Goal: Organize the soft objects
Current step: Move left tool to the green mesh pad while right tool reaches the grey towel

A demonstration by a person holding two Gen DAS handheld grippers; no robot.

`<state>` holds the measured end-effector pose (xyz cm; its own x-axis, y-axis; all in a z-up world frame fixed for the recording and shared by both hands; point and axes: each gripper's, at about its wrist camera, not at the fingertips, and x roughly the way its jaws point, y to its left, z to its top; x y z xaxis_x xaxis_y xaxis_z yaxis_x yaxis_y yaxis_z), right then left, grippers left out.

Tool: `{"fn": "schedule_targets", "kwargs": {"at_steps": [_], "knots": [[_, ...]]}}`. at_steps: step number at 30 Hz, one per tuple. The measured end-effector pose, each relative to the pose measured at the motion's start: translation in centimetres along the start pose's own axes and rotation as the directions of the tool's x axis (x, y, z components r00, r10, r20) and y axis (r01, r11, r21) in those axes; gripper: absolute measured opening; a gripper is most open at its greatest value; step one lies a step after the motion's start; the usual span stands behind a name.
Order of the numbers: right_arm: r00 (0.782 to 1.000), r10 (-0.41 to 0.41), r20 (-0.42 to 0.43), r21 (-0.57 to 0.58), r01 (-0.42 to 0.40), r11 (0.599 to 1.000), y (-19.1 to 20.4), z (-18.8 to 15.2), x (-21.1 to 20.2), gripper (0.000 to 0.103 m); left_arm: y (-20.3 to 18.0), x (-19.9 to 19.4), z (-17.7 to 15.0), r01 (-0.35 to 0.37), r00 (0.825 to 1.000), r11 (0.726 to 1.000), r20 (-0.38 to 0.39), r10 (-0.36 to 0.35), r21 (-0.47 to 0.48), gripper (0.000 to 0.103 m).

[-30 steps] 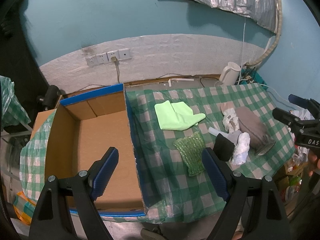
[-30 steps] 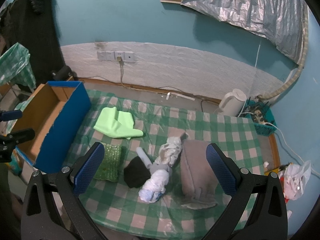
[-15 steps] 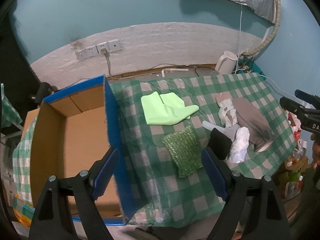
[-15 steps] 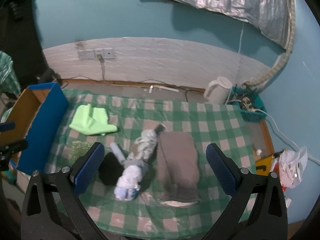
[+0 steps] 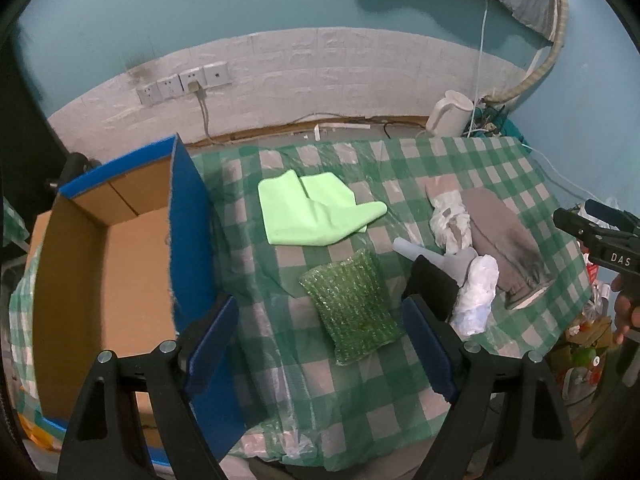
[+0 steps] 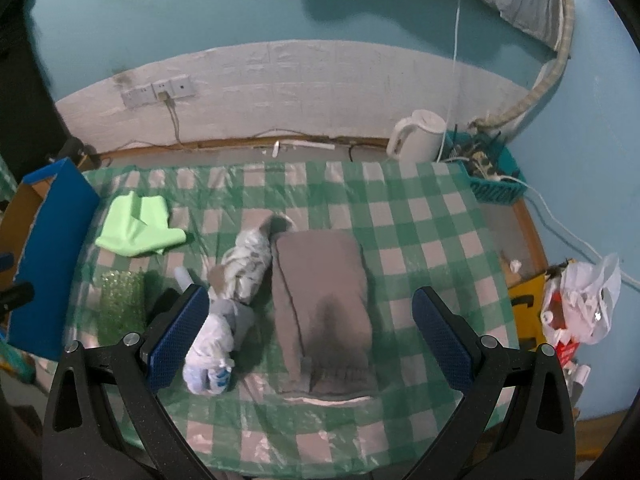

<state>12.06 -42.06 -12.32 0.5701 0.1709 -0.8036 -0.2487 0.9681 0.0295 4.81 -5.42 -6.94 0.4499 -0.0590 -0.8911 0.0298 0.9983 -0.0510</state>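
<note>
Counter (image 5: 496,160), green check cover: lime cloth (image 5: 312,212); green pad (image 5: 352,304) before it; black item (image 5: 432,284), possibly a sock; white bundle (image 6: 212,344); grey cushion (image 6: 324,300).
Box (image 5: 104,280): left edge, open-topped.
Left claw (image 5: 320,344): wide open, empty, above pad.
Right claw (image 6: 308,332): wide open, empty, above cushion.

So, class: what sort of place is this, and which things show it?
Probably a lived-in home room: a table with a checked cloth, a white kettle by wall sockets, and a cardboard box for sorting.
</note>
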Motion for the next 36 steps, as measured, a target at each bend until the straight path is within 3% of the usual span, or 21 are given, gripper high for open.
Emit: {"fn": "schedule_targets", "kwargs": {"at_steps": [18,31,36], "knots": [[0.99,-0.009,-0.137,0.034,0.014,0.999,-1.9,-2.1,5.9,0.101,-2.6,7.8,-0.1,-0.017,0.992,1.0,-0.124,0.018,0.003,0.086],[0.977,-0.016,-0.211,0.005,0.017,1.0,-2.1,-3.6,9.2,0.101,-3.2,11.3,-0.9,-0.034,0.979,0.999,-0.204,0.028,-0.026,0.085],[0.971,-0.015,-0.24,-0.013,0.012,1.0,-1.7,-4.0,10.4,0.093,-3.4,12.2,-0.8,-0.042,0.974,0.999,-0.225,0.034,-0.029,0.085]]}}
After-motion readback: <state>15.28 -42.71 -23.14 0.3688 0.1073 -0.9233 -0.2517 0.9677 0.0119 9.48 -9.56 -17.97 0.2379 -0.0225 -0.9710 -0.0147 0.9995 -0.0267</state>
